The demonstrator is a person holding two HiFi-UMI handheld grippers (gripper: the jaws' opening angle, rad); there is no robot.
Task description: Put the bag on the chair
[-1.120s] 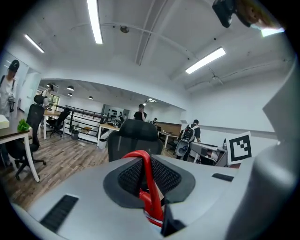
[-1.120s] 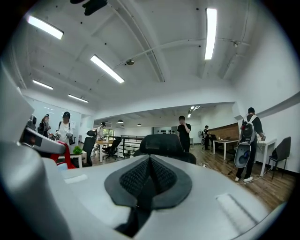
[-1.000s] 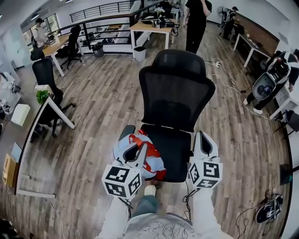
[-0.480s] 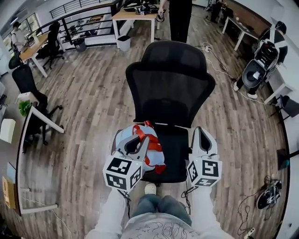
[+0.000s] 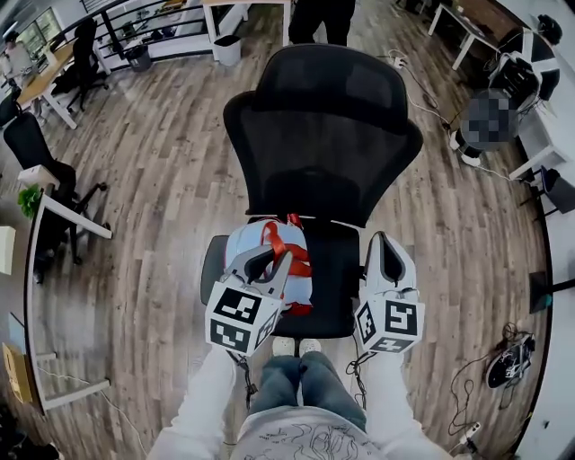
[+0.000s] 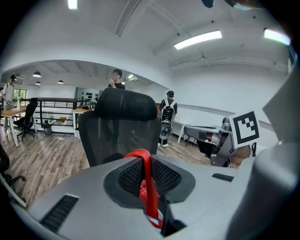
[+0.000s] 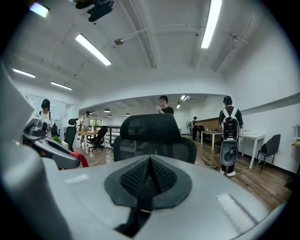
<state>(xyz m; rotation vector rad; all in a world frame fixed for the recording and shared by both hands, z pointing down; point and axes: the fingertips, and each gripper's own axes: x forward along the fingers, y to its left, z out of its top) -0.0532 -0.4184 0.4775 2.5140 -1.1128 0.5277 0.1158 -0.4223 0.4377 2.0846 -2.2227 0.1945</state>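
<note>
Bag held by its strap over the chair seat.
Left hand-held gripper (image 5: 262, 262) grasps the red strap (image 6: 146, 176) of the light-blue bag (image 5: 244, 244), which is over the left half of the black chair's (image 5: 323, 135) seat; whether it rests there is unclear. Right hand-held gripper (image 5: 384, 256), at the seat's right edge, is clenched on nothing. A person (image 5: 314, 11) stands beyond the chair.

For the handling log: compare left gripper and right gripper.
The left gripper is shut on the red strap of the bag; the right gripper is shut on nothing. The left gripper is over the bag; the right gripper is by the right edge of the chair seat. Both face the backrest.
</note>
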